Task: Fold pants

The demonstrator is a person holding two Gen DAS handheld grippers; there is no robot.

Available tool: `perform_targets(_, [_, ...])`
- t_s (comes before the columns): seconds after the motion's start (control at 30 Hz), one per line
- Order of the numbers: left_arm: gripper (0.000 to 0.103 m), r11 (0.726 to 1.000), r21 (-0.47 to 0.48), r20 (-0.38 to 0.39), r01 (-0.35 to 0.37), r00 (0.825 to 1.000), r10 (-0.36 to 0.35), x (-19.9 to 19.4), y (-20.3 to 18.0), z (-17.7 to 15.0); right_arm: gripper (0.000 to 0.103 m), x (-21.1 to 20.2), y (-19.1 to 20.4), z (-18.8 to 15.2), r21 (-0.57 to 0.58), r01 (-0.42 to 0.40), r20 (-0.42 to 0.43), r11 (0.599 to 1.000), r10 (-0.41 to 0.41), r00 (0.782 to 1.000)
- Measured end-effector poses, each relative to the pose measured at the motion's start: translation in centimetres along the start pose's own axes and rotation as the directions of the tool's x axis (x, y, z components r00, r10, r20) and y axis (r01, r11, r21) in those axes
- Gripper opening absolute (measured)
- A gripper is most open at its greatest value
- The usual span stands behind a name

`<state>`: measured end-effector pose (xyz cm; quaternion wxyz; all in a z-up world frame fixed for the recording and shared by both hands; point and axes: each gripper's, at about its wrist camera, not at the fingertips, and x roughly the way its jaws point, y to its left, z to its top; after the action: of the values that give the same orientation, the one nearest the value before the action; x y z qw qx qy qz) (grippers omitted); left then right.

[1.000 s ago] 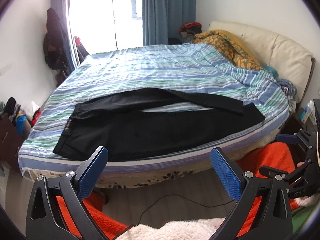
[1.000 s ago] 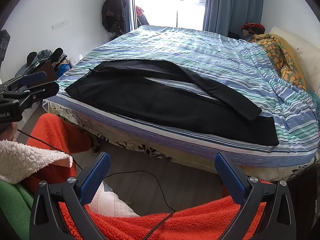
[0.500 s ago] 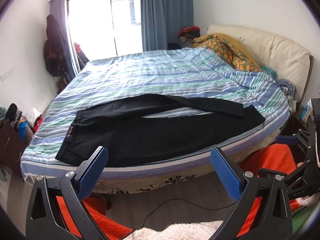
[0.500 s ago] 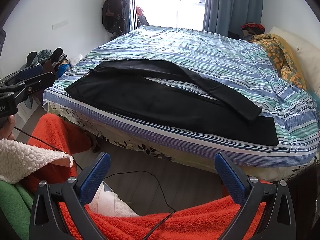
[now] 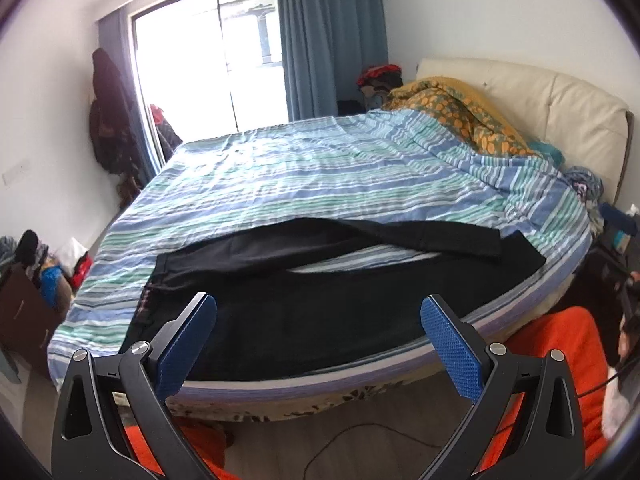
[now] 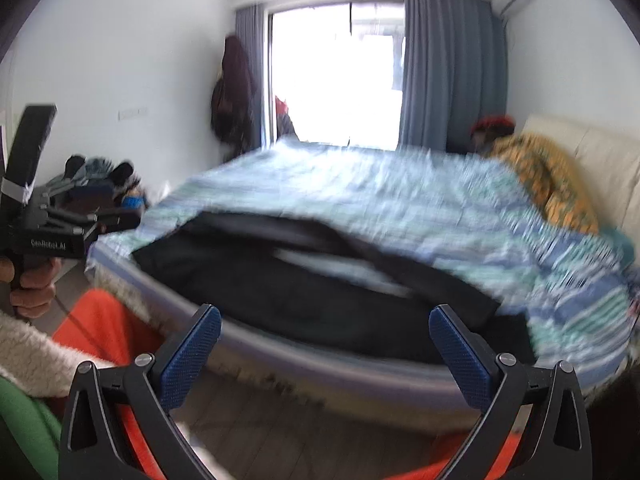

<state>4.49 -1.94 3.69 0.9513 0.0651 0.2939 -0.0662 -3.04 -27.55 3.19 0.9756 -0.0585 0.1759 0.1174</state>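
Observation:
Black pants lie flat along the near edge of the striped bed, waistband at the left, legs running right with the far leg crossing over. My left gripper is open and empty, held in the air before the bed edge. In the right wrist view, which is motion-blurred, the pants lie across the bed's near edge. My right gripper is open with nothing between its fingers, short of the mattress. The left gripper shows at the far left of that view, held by a hand.
An orange patterned quilt and a cream headboard are at the right. Clothes hang by the window; more are piled on furniture at the left. A cable lies on the floor. The person's orange trousers are below.
Both grippers have risen and moved toward the bed; the pants now sit lower and closer in both views. The right view swung upward quickly and is blurred. The pants have not moved.

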Motion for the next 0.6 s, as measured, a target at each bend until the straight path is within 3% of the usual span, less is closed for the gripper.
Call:
perform_targets(0.03, [0.102,1.0,-0.027,-0.01,-0.005,1.0,0.005,0.8,0.2,0.2,0.103,0.7,-1.5,0.0,-0.011,0.033,0.041,0.999,-0.032,0.999])
perform_targets(0.07, [0.102,0.998,-0.065,-0.029,-0.003,1.0,0.001,1.7,0.4,0.2,0.103,2.3,-2.9,-0.4,-0.015,0.041,0.024,0.999,-0.04,0.999])
perform_targets(0.1, [0.102,0.995,-0.101,-0.05,0.008,0.999,-0.013,2.4,0.6,0.0,0.103,4.9,-4.3,-1.4,-0.024,0.021,-0.068,0.999,-0.022,0.997])
perform_targets(0.13, [0.102,0.989,-0.145,-0.078,0.03,0.996,-0.041,3.2,0.9,-0.3,0.103,7.7,-5.6,-2.7,-0.036,0.01,-0.19,0.999,-0.017,0.982])
perform_targets(0.17, [0.102,0.984,-0.174,-0.1,0.05,0.993,-0.068,3.8,0.9,-0.9,0.103,10.6,-6.8,-4.6,-0.062,0.042,-0.312,0.997,-0.059,0.948])
perform_targets(0.2, [0.102,0.98,-0.19,-0.119,0.065,0.989,-0.089,4.2,0.8,-1.4,0.103,12.7,-7.9,-6.5,-0.097,0.088,-0.377,0.991,-0.119,0.919])
perform_targets(0.3, [0.102,0.985,-0.168,-0.18,0.044,0.981,-0.074,5.5,0.3,-2.9,0.102,17.1,-10.2,-10.3,-0.181,0.088,-0.435,0.98,-0.16,0.886])
perform_targets(0.37, [0.102,0.99,-0.141,-0.204,0.012,0.978,-0.041,6.3,0.0,-3.5,0.094,20.0,-10.8,-11.5,-0.246,0.056,-0.474,0.968,-0.171,0.864])
perform_targets(0.53, [0.102,0.986,-0.165,-0.265,-0.02,0.964,-0.025,8.2,0.0,-3.9,0.085,25.9,-12.4,-13.8,-0.427,-0.025,-0.5,0.904,-0.213,0.84])
perform_targets(0.6, [0.102,0.987,-0.158,-0.286,-0.028,0.958,-0.018,8.9,-0.2,-4.0,0.076,27.7,-13.7,-14.6,-0.464,-0.046,-0.514,0.884,-0.227,0.827])
